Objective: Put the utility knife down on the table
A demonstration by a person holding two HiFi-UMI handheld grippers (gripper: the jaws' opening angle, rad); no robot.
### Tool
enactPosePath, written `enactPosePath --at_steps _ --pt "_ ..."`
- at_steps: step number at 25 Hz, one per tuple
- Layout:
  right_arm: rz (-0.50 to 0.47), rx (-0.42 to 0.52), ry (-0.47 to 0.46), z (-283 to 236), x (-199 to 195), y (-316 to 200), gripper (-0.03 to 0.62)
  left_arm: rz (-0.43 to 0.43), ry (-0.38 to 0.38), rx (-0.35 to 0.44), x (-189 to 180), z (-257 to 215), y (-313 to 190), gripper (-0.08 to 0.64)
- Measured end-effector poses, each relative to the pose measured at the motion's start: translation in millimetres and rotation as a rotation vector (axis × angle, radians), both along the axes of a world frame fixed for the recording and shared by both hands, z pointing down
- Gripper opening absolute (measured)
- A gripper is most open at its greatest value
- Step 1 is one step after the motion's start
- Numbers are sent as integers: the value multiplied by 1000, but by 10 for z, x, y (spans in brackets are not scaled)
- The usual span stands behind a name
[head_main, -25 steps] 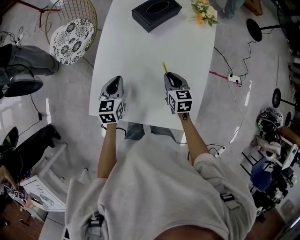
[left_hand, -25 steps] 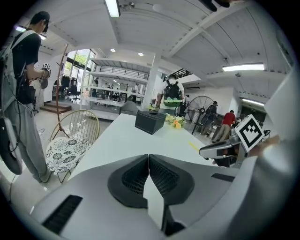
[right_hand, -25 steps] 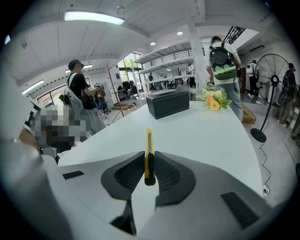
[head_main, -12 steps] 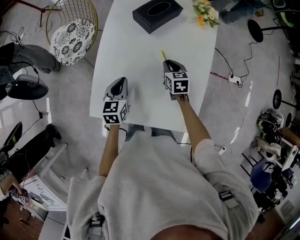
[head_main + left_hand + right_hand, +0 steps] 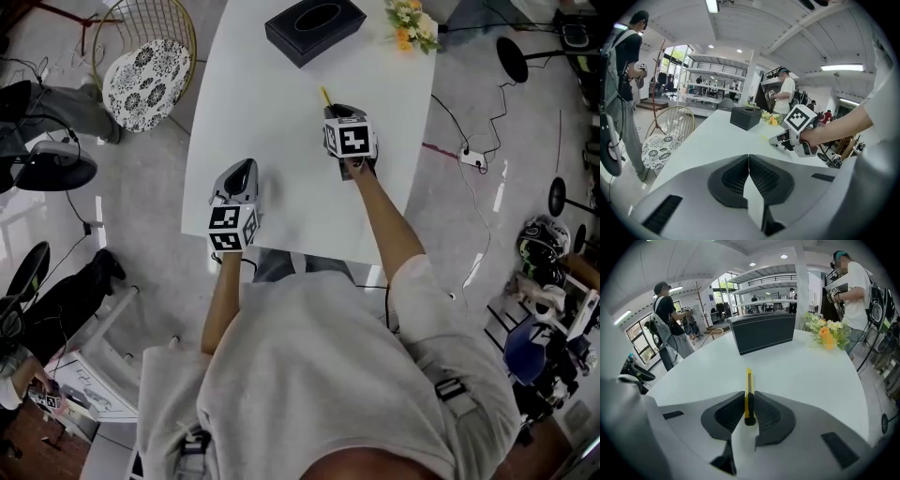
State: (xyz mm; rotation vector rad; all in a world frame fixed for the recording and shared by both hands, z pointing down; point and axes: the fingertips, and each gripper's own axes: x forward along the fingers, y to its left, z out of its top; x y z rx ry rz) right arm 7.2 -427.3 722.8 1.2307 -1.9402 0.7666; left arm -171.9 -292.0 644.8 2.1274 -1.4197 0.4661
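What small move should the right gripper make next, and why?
Probably lower the right gripper until the utility knife lies on the white table, and only then open. Its fingers are clamped on the knife, whose tip juts forward above bare tabletop, seemingly not touching it.

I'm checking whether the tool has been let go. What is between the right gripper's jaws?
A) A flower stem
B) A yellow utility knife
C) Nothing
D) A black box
B: in the right gripper view, the right gripper has its jaws closed on the yellow utility knife, whose front end sticks out ahead over the white table.
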Motion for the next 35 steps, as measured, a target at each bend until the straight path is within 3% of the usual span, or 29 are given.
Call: enactPosePath --at_steps 7,13,19,26,35 --pt "-8 -26 48 25 15 -41 80 4 3 5 2 1 -18 20" --pt "-53 -22 35 17 2 -16 83 12 7 6 43 -23 -8 20" --pt "-96 -9 -17 52 -109 50 173 21 -10 16 5 -46 7 20" --pt "-74 85 -52 -235 -21 142 167 19 4 28 27 -104 -13 20" --pt "-10 205 -98 -645 299 636 87 43 3 58 94 -227 -21 20"
